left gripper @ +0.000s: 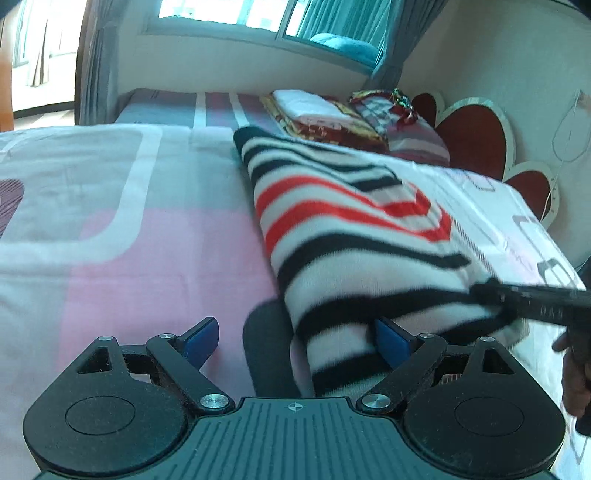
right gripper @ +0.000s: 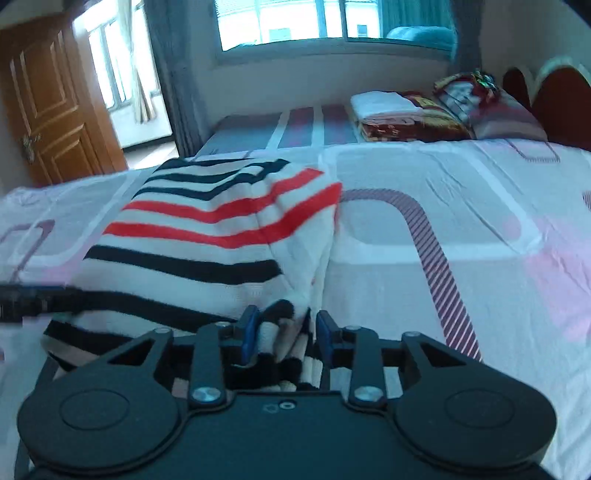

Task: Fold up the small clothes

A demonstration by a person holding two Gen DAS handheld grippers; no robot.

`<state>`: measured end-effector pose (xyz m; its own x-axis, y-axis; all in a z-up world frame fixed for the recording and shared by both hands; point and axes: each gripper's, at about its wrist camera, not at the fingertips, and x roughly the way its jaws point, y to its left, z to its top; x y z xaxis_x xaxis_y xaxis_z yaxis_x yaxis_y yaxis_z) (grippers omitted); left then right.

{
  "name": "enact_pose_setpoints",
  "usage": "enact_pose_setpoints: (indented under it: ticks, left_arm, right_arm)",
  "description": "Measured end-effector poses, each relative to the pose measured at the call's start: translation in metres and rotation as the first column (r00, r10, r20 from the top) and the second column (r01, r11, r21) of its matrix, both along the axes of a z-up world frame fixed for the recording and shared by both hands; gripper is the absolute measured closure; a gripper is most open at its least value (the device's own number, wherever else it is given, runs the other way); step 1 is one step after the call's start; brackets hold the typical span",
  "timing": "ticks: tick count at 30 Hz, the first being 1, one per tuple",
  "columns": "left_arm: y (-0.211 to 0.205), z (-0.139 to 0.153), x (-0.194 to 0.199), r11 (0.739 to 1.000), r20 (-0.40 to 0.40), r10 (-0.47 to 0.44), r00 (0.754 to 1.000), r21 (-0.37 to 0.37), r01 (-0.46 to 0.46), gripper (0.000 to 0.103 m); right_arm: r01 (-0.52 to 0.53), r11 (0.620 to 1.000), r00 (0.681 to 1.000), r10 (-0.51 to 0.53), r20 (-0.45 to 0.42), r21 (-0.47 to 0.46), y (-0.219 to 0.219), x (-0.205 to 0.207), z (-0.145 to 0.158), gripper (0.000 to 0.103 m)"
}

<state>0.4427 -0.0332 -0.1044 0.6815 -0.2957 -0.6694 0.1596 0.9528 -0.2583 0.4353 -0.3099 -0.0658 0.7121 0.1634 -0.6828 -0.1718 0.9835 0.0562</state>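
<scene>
Left gripper (left gripper: 295, 341) fingers spread wide; right gripper (right gripper: 286, 334) fingers pinched.

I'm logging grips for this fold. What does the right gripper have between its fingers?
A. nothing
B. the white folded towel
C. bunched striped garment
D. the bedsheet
C: in the right wrist view, the right gripper has the striped garment bunched between its blue pads.

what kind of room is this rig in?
A home bedroom, by the look of it: a bed with a pink patterned sheet, a red heart-shaped headboard, folded bedding stacked at its head, and a curtained window.
</scene>
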Motion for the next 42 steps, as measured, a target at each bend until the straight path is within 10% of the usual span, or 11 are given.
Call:
enact_pose_setpoints:
  ticks: [16, 23, 29, 42]
  left_arm:
    - [0.001, 0.026, -0.030, 0.998, 0.043, -0.014, 0.999, 0.069, 0.011, 0.013]
    - [0.020, 0.036, 0.001, 0.995, 0.029, -0.019, 0.999, -0.096, 0.021, 0.013]
    - [0.037, 0.005, 0.058, 0.932, -0.137, -0.051, 0.989, -0.363, -0.002, 0.013]
    - [0.015, -0.022, 0.100, 0.906, -0.171, -0.139, 0.975, -0.419, 0.056, 0.013]
  right_arm:
    - [0.096, 0.938, 0.995, -0.086, -0.046, 0.332, -0.050, -0.033, 0.017, 0.044]
    - [0.104, 0.894, 0.994, -0.090, -0.054, 0.436, -0.069, -0.015, 0.029, 0.044]
    - [0.169, 0.778, 0.981, -0.074, -0.179, 0.605, -0.094, 0.027, 0.004, 0.043]
    - [0.056, 0.783, 0.941, 0.166, -0.295, 0.619, -0.087, 0.082, -0.034, 0.041]
